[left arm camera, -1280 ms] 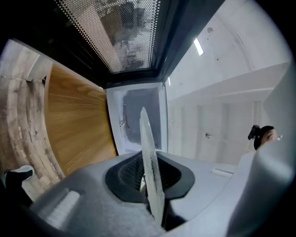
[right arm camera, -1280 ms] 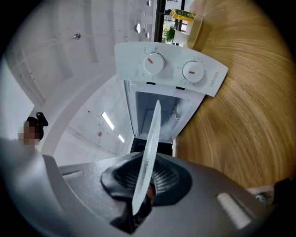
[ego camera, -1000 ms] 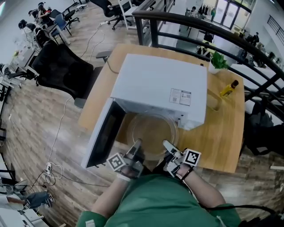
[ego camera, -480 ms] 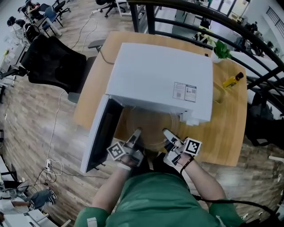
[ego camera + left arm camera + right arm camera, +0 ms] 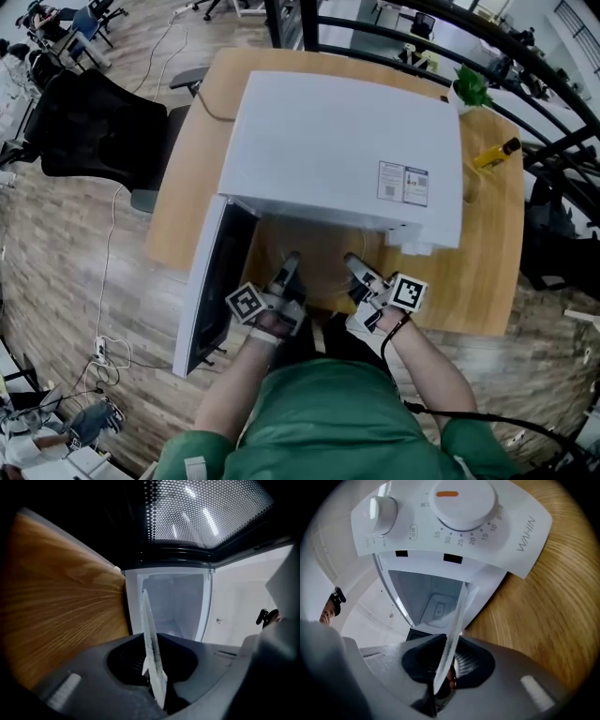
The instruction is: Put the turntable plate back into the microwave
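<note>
A clear glass turntable plate (image 5: 317, 274) is held level by its near rim between both grippers, mostly hidden inside the open white microwave (image 5: 347, 141). My left gripper (image 5: 289, 265) is shut on the rim's left part, and the plate shows edge-on (image 5: 149, 634) between its jaws (image 5: 155, 670), facing the white cavity (image 5: 173, 602). My right gripper (image 5: 356, 269) grips the right part. There too the plate stands edge-on (image 5: 452, 634) between the jaws (image 5: 444, 670), which are easing open slightly.
The microwave door (image 5: 211, 291) hangs open to the left. The control panel with its two dials (image 5: 454, 517) is above the right gripper. On the wooden table (image 5: 483, 253) stand a yellow bottle (image 5: 494, 155) and a small plant (image 5: 472, 89). A black chair (image 5: 89, 127) stands at the left.
Both grippers have pushed forward and down with the plate. It showed almost whole in front of the microwave. Now most of it lies hidden inside the cavity.
</note>
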A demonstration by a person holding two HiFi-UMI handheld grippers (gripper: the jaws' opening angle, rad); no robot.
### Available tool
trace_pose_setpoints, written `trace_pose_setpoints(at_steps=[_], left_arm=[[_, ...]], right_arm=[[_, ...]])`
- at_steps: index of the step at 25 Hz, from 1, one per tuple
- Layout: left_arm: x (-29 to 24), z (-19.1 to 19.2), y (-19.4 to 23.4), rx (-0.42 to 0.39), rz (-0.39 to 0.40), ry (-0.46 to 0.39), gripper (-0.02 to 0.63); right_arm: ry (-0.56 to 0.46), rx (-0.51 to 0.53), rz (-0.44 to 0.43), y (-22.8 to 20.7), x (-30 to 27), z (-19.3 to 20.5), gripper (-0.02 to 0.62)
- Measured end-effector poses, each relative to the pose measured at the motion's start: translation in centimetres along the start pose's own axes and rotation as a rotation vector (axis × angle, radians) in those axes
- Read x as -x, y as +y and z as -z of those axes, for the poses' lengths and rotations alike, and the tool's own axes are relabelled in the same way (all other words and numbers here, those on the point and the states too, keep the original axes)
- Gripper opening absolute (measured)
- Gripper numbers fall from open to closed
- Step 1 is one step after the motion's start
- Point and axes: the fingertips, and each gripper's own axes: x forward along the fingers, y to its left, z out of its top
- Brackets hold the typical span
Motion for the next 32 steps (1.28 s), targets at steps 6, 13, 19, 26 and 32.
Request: trace_pose_setpoints(at_steps=[6,13,19,26,32], left_arm=[[-0.5,-0.5,0.7,-0.003,-0.015,0.015,0.037],[-1.0,-1.2,1.1,0.075,-0.043,-0.04,0.035],[-2.0,-2.5,1.2,0.084,-0.047,-0.07,0.035],[-3.4,-3.4,1.3,0.095,-0.049,-0.092,0.037],[-4.2,-3.8,1.8,0.093,-0.059,-0.103,0.037]], right_arm=[[-0.016,-0.013,0.031,-1.3,-0.5,0.2,0.058],[-0.037,-0.016,0.06,-1.1,-1.4,0.1,0.138],[-0.031,-0.026,0.053,-0.5,-2.1,0.7,0.15],[0.024,-0.082,0.026,0.8,-3.5,4.8,0.127],[0.043,-0.11,0.176,-0.9,-3.5,6.4,0.076]])
